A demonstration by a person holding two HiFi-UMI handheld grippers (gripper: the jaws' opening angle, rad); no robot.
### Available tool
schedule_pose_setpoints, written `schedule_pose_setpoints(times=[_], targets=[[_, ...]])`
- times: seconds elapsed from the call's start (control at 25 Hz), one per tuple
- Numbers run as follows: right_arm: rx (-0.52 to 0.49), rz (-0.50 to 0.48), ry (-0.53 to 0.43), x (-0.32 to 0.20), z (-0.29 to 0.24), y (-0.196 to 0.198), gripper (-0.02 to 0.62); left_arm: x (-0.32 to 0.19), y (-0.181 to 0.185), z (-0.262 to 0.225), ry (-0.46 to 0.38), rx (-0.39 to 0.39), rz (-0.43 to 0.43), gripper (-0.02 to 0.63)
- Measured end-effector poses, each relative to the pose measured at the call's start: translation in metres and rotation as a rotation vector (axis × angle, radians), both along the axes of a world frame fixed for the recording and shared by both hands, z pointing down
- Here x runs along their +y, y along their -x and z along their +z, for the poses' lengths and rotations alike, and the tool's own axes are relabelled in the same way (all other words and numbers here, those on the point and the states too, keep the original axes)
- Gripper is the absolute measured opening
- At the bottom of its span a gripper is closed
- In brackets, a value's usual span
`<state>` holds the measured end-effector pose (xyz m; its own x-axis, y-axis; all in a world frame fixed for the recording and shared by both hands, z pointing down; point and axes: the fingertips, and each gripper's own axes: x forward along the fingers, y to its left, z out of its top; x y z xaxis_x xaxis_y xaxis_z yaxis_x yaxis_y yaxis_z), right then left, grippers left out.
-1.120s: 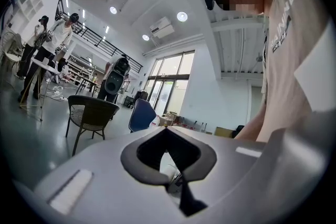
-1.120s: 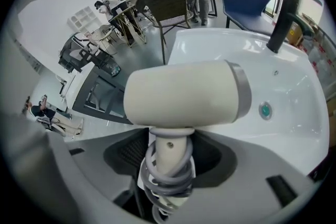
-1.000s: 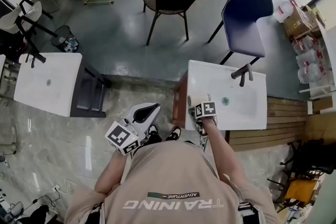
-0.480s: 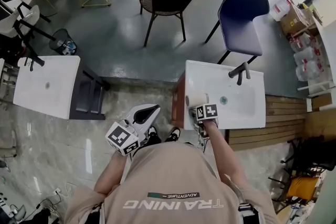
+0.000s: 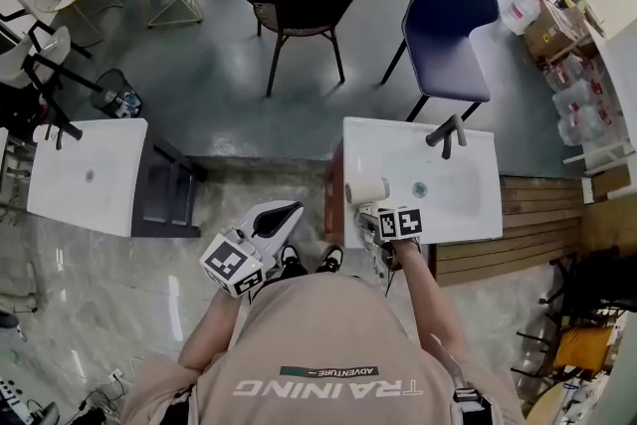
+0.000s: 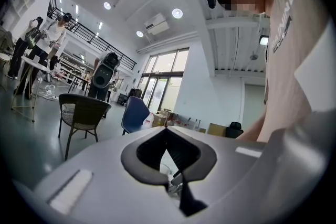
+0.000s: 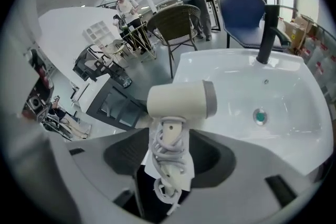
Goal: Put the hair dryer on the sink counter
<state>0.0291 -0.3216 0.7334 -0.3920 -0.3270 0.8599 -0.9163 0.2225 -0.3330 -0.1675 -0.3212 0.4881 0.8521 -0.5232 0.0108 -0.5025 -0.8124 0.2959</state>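
Note:
A white hair dryer [image 7: 181,102] with its cord wound round the handle [image 7: 169,157] sits in my right gripper [image 7: 170,162], whose jaws are shut on that handle. In the head view the hair dryer [image 5: 366,191] hangs over the front left corner of the white sink counter [image 5: 468,214], just ahead of my right gripper [image 5: 378,210]. Whether it touches the counter, I cannot tell. My left gripper [image 5: 287,210] is held low at the left, away from the sink, jaws shut on nothing [image 6: 167,157].
A black faucet [image 5: 445,134] stands at the sink's far edge, and a drain [image 7: 259,116] lies in the basin. Beyond are a blue chair [image 5: 446,25] and a wicker chair [image 5: 299,0]. A second white sink [image 5: 85,174] stands at the left.
My right gripper has carried the hair dryer a little further over the sink's front left corner. The left gripper has kept its place.

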Motion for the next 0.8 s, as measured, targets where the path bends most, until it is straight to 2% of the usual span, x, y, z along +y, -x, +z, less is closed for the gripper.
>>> schedule_pose_setpoints(times=[0.12,0.24,0.44,0.64,0.68,0.8], targets=[[-0.031,0.014,-0.076,-0.001,-0.018,-0.005,0.219,0.000,-0.007,-0.002,-0.007,-0.005,0.019,0.008],[-0.071,-0.012,-0.183,-0.001,-0.044,-0.004,0.219,-0.003,-0.012,-0.005,-0.008,-0.010,0.019,0.008],[-0.173,-0.091,-0.324,0.006,-0.087,0.011,0.218,-0.012,-0.017,-0.010,-0.019,-0.016,0.020,0.008],[-0.256,-0.223,-0.514,0.009,-0.145,0.041,0.210,-0.017,-0.018,-0.016,-0.028,-0.024,0.009,0.008],[-0.271,-0.234,-0.556,0.007,-0.159,0.045,0.193,-0.018,-0.018,-0.016,-0.028,-0.028,0.006,0.008],[-0.286,-0.252,-0.666,-0.002,-0.194,0.051,0.072,-0.019,-0.018,-0.016,-0.022,-0.041,-0.002,0.008]])
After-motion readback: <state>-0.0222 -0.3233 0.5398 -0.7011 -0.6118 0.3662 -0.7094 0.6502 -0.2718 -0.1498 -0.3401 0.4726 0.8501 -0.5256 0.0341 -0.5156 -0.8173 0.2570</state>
